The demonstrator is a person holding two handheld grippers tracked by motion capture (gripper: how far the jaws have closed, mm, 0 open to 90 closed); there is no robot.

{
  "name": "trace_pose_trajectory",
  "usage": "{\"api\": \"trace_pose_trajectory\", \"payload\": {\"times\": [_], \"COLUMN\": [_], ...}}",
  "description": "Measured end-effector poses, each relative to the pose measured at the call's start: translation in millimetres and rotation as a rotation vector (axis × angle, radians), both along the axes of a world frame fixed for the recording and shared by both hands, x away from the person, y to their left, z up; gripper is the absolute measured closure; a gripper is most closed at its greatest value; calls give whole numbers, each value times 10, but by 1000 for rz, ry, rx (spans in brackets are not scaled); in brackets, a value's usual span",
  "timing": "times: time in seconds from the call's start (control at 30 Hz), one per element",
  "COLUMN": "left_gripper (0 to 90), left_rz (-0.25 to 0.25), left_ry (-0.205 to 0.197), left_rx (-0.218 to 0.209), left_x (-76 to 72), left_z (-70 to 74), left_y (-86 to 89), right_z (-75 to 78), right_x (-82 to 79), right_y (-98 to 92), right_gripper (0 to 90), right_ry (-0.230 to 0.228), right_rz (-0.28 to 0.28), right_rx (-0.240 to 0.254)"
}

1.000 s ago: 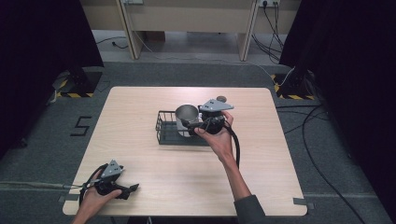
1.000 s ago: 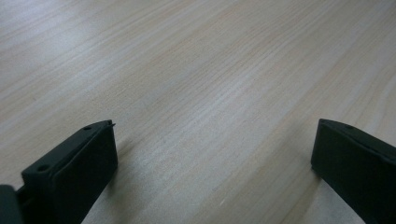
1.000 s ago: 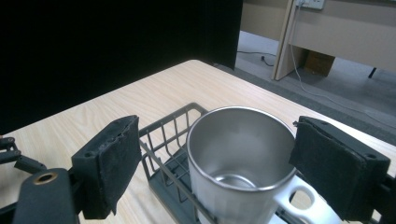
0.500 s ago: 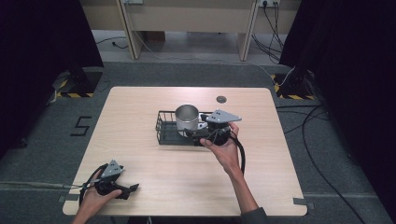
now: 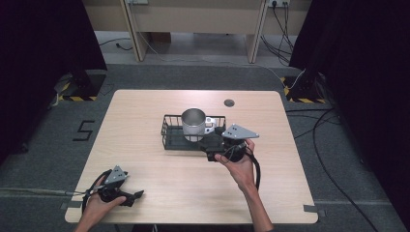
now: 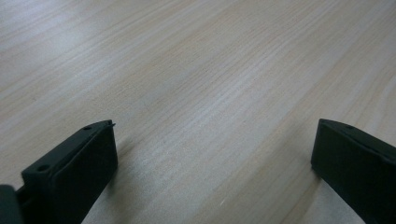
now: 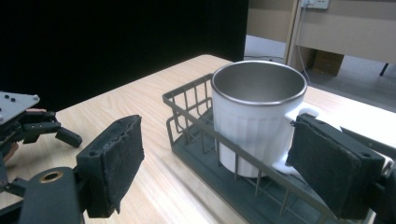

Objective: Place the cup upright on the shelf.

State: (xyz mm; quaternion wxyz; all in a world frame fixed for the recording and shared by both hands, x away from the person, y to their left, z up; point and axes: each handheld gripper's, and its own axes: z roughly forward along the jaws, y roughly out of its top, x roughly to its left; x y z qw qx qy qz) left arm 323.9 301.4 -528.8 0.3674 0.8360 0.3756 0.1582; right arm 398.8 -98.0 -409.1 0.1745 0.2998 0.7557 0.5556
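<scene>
A steel-lined white mug (image 5: pixel 193 123) stands upright in a black wire basket (image 5: pixel 169 137) at the middle of the table. My right gripper (image 5: pixel 212 140) sits just right of the basket on its near side and points at the mug. In the right gripper view its jaws stand wide apart with the mug (image 7: pixel 257 116) and basket (image 7: pixel 187 100) beyond them; the right pad (image 7: pixel 331 168) is close to the mug's handle, not pressing it. My left gripper (image 5: pixel 135 197) rests at the table's near left corner, open over bare wood (image 6: pixel 215 123).
A dark round grommet (image 5: pixel 229 102) is set in the table top behind the basket. Cables (image 5: pixel 333 145) run over the floor to the right. Wooden desk legs (image 5: pixel 135 29) stand beyond the far edge.
My right gripper has drawn back from the mug toward the near side and sunk a little. The mug stays in the basket. The left gripper has not moved.
</scene>
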Motion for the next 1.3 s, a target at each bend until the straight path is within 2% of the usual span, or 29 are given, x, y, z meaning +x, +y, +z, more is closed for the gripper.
{"api": "trace_pose_trajectory", "payload": {"times": [0.23, 0.53, 0.57, 0.77, 0.9, 0.97, 1.1, 1.3], "left_gripper": [0, 0, 0, 0, 0, 0, 0, 0], "left_rz": [0, 0, 0, 0, 0, 0, 0, -1], "left_ry": [1, 1, 1, 1, 1, 1, 1, 1], "left_rx": [0, 1, 0, 1, 1, 1, 1, 1], "left_x": [0, 0, 0, 0, 0, 0, 0, 0], "left_z": [0, 0, 0, 0, 0, 0, 0, 0], "left_y": [0, 0, 0, 0, 0, 0, 0, 0], "right_z": [-37, -102, -131, -215, -325, -369, -429, -430], "right_x": [-72, -198, -237, -339, -430, -436, -449, -496], "right_y": [-53, -135, -153, -197, -229, -232, -241, -231], "right_gripper": [179, 179, 179, 179, 179, 178, 177, 174], "right_ry": [0, 1, 6, -2, -2, 15, 24, 21], "right_rz": [-4, -6, -8, -20, -27, -24, -30, -23], "right_rx": [-7, 8, 22, 32, 75, 47, 43, 32]}}
